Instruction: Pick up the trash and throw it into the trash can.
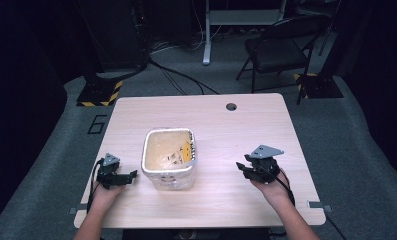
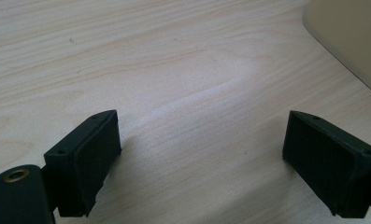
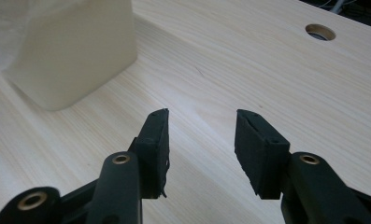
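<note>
Standing near the middle of the pale wooden table (image 1: 246,130) is a cream, square-mouthed bin (image 1: 169,158) lined with a thin plastic bag, with what may be a yellow scrap inside, though the high view is too coarse to be sure. The left gripper (image 1: 132,175) rests on the tabletop just beside the bin's left wall, jaws spread wide and holding nothing. The right gripper (image 1: 242,167) sits well apart to the bin's right, jaws parted and likewise empty. A round cable hole (image 1: 231,106) lies near the far edge.
</note>
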A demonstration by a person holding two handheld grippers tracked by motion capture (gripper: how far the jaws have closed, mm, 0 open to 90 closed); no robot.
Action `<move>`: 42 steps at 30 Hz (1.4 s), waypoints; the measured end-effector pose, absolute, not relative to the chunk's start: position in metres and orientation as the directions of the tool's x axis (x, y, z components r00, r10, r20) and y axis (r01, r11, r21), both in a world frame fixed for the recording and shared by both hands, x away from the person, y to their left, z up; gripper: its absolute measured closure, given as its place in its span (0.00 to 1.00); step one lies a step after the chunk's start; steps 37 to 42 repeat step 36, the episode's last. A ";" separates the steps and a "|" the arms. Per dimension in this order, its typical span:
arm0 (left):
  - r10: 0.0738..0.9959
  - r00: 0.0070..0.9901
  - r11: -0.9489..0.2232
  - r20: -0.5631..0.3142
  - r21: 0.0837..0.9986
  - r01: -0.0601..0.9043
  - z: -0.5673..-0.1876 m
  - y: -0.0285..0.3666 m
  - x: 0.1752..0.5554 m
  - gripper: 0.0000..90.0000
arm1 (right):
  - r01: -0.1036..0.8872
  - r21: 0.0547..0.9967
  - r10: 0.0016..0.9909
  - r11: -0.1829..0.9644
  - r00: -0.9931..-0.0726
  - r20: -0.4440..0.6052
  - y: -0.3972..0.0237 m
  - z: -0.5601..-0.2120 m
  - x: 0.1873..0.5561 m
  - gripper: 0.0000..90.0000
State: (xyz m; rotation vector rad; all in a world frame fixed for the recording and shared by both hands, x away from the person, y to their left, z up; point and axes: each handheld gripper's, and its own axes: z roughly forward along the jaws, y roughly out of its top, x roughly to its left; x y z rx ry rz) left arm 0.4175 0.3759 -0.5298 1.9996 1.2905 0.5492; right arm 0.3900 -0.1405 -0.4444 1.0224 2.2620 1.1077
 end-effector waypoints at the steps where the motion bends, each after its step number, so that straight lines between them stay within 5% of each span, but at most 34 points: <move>1: 0.908 0.418 -0.273 -0.015 0.737 0.619 -0.530 0.376 0.418 0.12 | 0.434 0.801 0.770 0.412 -0.636 -0.052 -0.142 -0.446 0.390 0.60; 42: 0.909 0.417 -0.272 -0.016 0.737 0.619 -0.530 0.376 0.417 0.12 | 0.533 0.769 0.849 0.352 -0.528 -0.023 -0.180 -0.492 0.398 0.57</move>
